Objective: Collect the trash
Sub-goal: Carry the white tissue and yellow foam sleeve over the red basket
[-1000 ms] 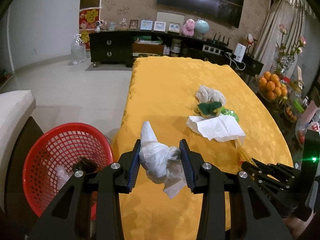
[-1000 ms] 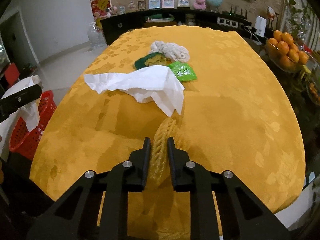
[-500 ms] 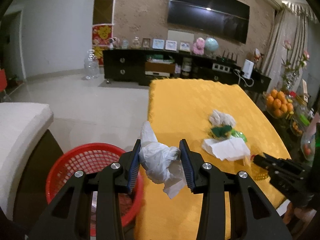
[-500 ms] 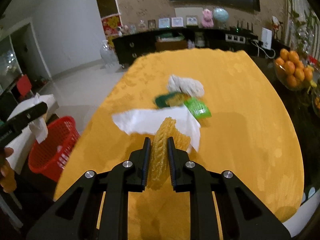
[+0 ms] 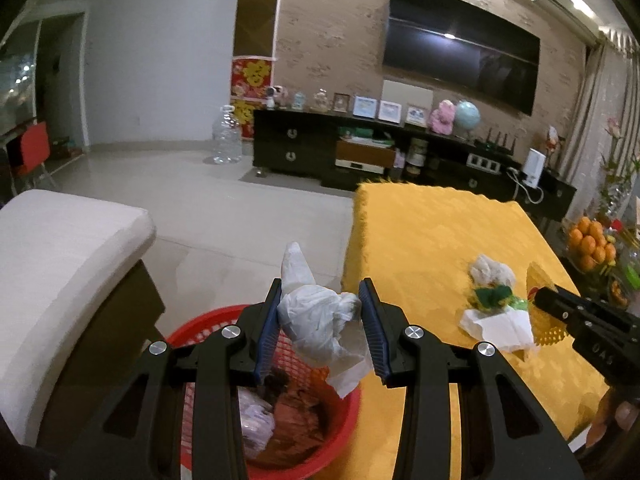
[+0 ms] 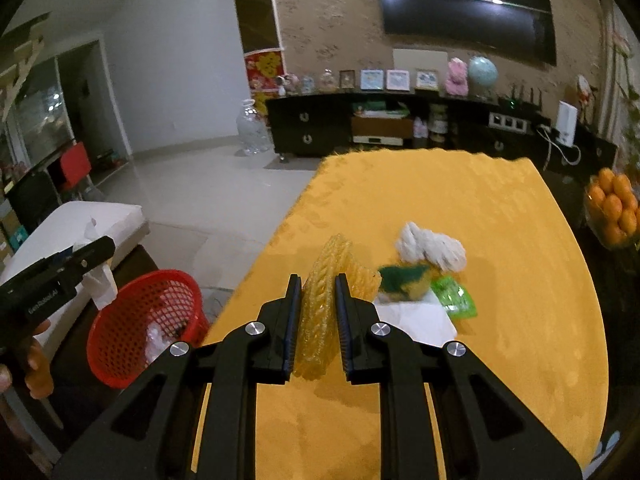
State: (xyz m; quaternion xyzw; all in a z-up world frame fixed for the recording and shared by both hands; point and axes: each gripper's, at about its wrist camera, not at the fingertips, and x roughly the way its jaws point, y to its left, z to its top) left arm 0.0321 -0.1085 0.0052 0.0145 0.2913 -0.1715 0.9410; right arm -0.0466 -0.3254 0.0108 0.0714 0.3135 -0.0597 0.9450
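My left gripper (image 5: 320,308) is shut on a crumpled white tissue (image 5: 320,322) and holds it over the near rim of the red mesh basket (image 5: 336,428), which has trash in it. My right gripper (image 6: 317,300) is shut on a yellow foam fruit net (image 6: 322,308), lifted above the yellow table (image 6: 500,320). On the table lie a flat white tissue (image 6: 416,318), a green wrapper (image 6: 456,300), a green-yellow scrap (image 6: 404,278) and a crumpled white wad (image 6: 432,246). The basket (image 6: 140,324) shows in the right wrist view, under the left gripper (image 6: 86,258).
A white-cushioned seat (image 5: 60,264) stands left of the basket. A bowl of oranges (image 6: 614,208) sits at the table's right side. A dark TV cabinet (image 5: 360,152) and a water jug (image 5: 227,136) stand at the far wall across bare floor.
My left gripper has swung left off the table with the tissue and now hangs over the basket. My right gripper has lifted the foam net off the table and moved left.
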